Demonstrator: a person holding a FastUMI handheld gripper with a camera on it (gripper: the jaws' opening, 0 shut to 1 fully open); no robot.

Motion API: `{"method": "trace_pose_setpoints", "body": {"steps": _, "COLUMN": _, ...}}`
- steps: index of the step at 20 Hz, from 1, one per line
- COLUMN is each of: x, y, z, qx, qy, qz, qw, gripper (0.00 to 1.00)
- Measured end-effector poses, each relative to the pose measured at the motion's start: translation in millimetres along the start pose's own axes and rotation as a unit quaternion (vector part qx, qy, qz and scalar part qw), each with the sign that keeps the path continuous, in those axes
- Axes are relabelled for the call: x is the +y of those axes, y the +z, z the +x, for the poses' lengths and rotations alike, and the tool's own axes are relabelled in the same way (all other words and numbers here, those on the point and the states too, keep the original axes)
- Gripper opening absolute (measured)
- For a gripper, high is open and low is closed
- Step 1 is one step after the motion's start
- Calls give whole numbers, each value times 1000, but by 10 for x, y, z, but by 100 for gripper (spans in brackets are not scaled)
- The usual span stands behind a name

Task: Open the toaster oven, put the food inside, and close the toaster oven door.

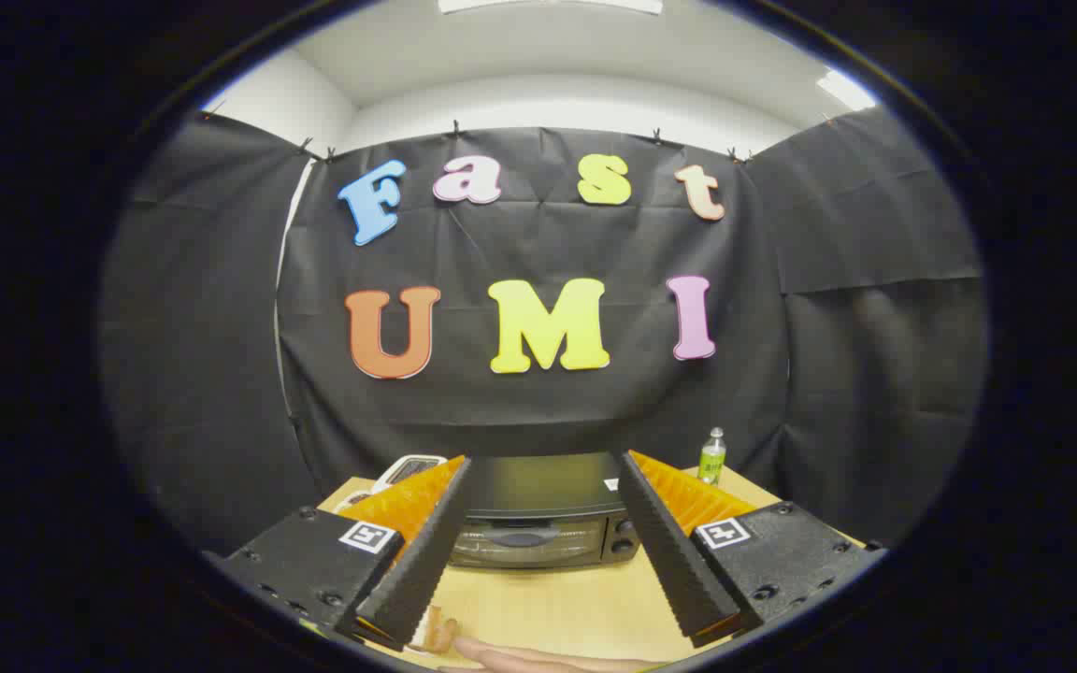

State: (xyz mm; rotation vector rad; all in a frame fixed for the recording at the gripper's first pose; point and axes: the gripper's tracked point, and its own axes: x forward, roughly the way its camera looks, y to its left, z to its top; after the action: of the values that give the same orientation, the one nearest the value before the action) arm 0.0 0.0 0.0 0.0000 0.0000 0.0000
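A black toaster oven stands on the wooden table beyond my fingers, its glass door shut and its handle across the front. Two knobs sit at its right side. My gripper is open, held above the table with nothing between its fingers, and the oven shows in the gap between them. A piece of brownish food lies on something white on the table near the left finger's base, partly hidden by it.
A small green-labelled bottle stands behind the oven to the right. A white device lies behind the left finger. A person's hand rests on the table's near edge. Black cloth walls close off the back and sides.
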Motion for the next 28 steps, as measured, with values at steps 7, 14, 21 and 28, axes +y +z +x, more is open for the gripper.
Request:
{"method": "trace_pose_setpoints", "body": {"steps": 7, "x": 5, "y": -48, "z": 68, "qx": 1, "qy": 2, "qz": -7, "qw": 1000, "gripper": 100}}
{"method": "trace_pose_setpoints", "body": {"steps": 14, "x": 52, "y": -129, "z": 414, "qx": -1, "qy": 18, "qz": -1, "qw": 1000, "gripper": 100}}
{"method": "trace_pose_setpoints", "body": {"steps": 21, "x": 155, "y": -379, "z": 1073, "qx": 3, "qy": 33, "qz": -22, "qw": 999, "gripper": 100}}
{"method": "trace_pose_setpoints", "body": {"steps": 28, "x": 239, "y": -975, "z": 1774, "qx": 62, "qy": 41, "qz": -16, "qw": 997, "gripper": 100}}
